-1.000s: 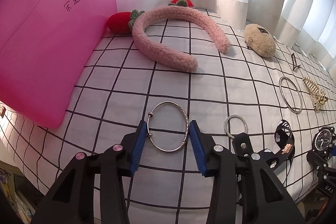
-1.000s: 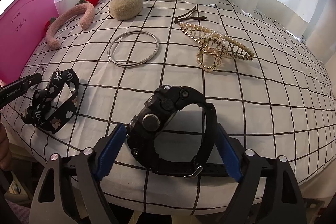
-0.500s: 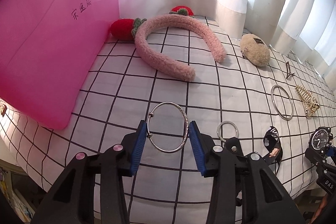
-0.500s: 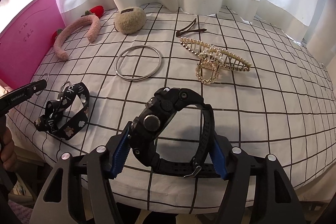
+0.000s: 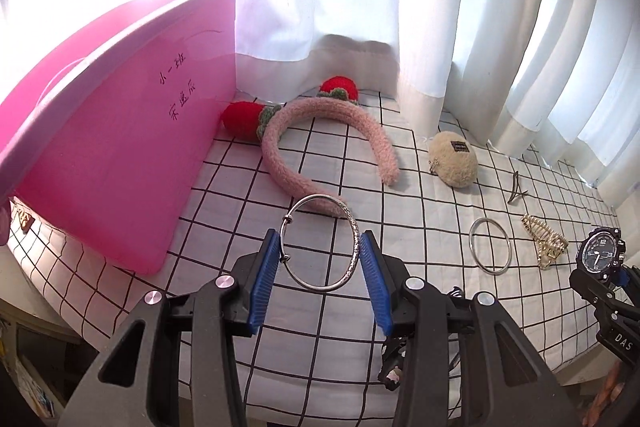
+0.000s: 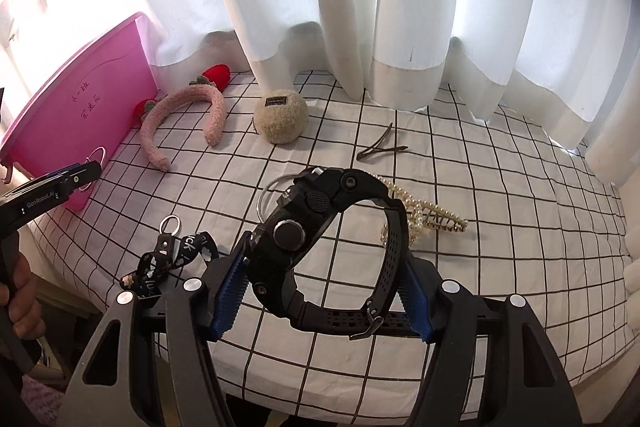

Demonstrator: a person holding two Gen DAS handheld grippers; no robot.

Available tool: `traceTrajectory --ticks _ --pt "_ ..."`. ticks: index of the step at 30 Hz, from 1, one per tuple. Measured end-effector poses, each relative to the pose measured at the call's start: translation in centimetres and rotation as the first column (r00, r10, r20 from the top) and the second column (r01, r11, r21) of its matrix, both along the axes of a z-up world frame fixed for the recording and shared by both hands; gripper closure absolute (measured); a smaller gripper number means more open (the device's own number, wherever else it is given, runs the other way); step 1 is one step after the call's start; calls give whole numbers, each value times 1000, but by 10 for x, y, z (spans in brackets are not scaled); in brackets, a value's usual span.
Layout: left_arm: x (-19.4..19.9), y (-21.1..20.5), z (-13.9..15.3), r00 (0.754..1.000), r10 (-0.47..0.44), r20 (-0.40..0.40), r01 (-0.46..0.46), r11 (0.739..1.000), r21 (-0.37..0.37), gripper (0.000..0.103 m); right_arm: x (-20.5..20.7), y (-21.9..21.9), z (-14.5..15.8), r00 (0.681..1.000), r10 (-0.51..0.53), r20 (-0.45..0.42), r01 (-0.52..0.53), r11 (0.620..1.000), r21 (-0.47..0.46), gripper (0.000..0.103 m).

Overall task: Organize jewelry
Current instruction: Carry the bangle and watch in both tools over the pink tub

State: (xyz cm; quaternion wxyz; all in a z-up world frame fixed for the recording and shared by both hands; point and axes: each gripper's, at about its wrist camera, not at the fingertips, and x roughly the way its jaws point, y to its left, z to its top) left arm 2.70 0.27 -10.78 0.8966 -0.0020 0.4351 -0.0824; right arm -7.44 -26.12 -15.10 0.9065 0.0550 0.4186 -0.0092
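Left wrist view: the left gripper is clamped on a silver bangle, its 2 blue pads pressing the ring's left and right sides. The bangle hangs clear above the checked tablecloth. Beyond the fingertips lies a pink fuzzy headband carrying 2 red strawberry ornaments. To the left of the gripper stands a pink box with handwriting on its side. Ahead and to the right rests a beige plush pouch; further right lie a dark hair clip, a plain silver ring bangle and a gold claw clip. At the far right edge the right gripper carries a black watch, dial facing this camera.

Right wrist view: the right gripper is closed on the black watch, 1 pad against the case side and 1 against the strap; the watch is off the cloth. Just beyond it, partly hidden, lie the ring bangle and the pearl-trimmed claw clip. Left of the gripper lies a black printed strap with a keyring. Further ahead sit the hair clip, pouch, headband and pink box. At the far left, a person's hand holds the left gripper, the bangle barely visible at its tip.
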Motion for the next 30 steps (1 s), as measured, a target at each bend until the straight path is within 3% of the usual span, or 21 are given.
traceTrajectory --ticks 8,15,22,30 --pt "-16 1 50 992 85 93 -83 996 -24 63 17 3 50 984 143 106 -143 990 -4 39" --pt "-30 11 92 969 185 163 -181 983 -38 63 43 23 88 932 295 212 -305 952 12 39" --pt "-31 41 123 944 266 193 -264 964 -38 63 74 70 111 879 403 256 -425 905 33 39" --pt "5 101 145 925 314 212 -309 949 -60 63 123 147 150 833 463 303 -502 863 62 39"
